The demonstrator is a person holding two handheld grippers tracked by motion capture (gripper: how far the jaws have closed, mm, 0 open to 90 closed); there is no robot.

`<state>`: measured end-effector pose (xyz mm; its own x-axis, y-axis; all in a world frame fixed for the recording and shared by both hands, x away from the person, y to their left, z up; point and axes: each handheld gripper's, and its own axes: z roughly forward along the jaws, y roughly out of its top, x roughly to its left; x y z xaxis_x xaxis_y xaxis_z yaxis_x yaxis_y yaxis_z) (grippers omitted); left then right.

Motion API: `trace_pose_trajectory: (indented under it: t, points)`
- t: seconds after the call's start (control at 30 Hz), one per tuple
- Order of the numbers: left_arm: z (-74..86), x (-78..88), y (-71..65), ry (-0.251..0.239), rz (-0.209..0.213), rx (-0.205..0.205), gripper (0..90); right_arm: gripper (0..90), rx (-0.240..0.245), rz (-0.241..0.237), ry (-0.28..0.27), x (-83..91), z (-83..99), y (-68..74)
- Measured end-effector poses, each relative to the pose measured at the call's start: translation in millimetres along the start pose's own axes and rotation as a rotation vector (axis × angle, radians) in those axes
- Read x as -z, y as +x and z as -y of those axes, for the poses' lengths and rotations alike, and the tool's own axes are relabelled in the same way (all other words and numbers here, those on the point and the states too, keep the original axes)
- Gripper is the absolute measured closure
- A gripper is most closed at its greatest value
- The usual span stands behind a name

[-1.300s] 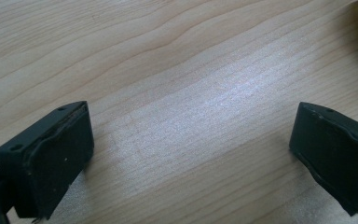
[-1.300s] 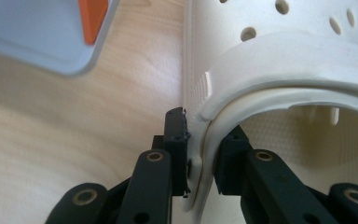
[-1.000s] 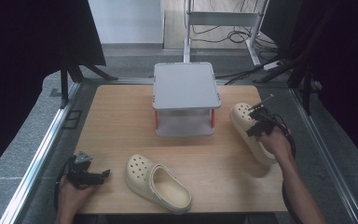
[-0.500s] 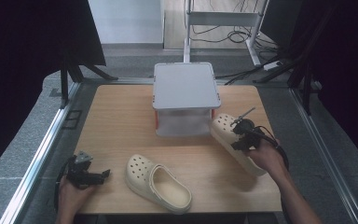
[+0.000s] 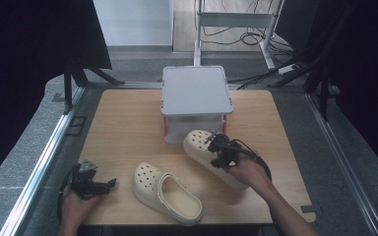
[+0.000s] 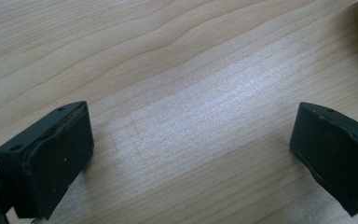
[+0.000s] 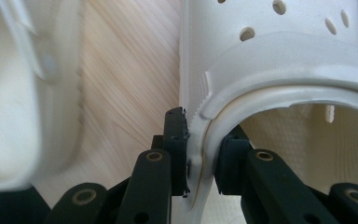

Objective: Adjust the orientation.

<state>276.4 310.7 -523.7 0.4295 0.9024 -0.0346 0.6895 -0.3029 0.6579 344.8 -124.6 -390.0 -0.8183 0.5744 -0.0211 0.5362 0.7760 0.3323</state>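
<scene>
While your right claw (image 5: 220, 151) pinches the rim of one cream clog (image 5: 211, 156) just near of the grey box (image 5: 195, 97), your left claw (image 5: 94, 183) sits open, bench (image 5: 123, 128) near-left, other clog (image 5: 166, 192) beside it.

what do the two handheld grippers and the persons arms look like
Both are black. The left gripper has blocky black jaw pads with small screw holes, a grey three-cornered plate on top and a looping black cable. The right gripper has linkage arms with round rivets and a black cable. Forearms are bare, no sleeves.
</scene>
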Motion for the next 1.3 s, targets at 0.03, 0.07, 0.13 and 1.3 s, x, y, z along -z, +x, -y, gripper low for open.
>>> trace_pose_trajectory:
  t: [0.03, 0.07, 0.13, 1.3]
  points:
    - [0.0, 0.0, 0.0, 0.0, 0.0, 0.0, 0.0, 77.6, 0.009, -0.006, 0.004, -2.9, -5.2, 4.8]
    - [0.0, 0.0, 0.0, 0.0, 0.0, 0.0, 0.0, 77.7, 0.021, -0.013, 0.004, -5.8, -10.4, 9.3]
    - [0.0, 0.0, 0.0, 0.0, 0.0, 0.0, 0.0, 77.7, 0.034, -0.024, 0.012, -11.5, -21.1, 19.2]
    - [0.0, 0.1, 0.0, 0.001, 0.001, 0.001, 0.0, 61.0, 0.118, -0.139, 0.034, -47.5, -53.0, 56.0]
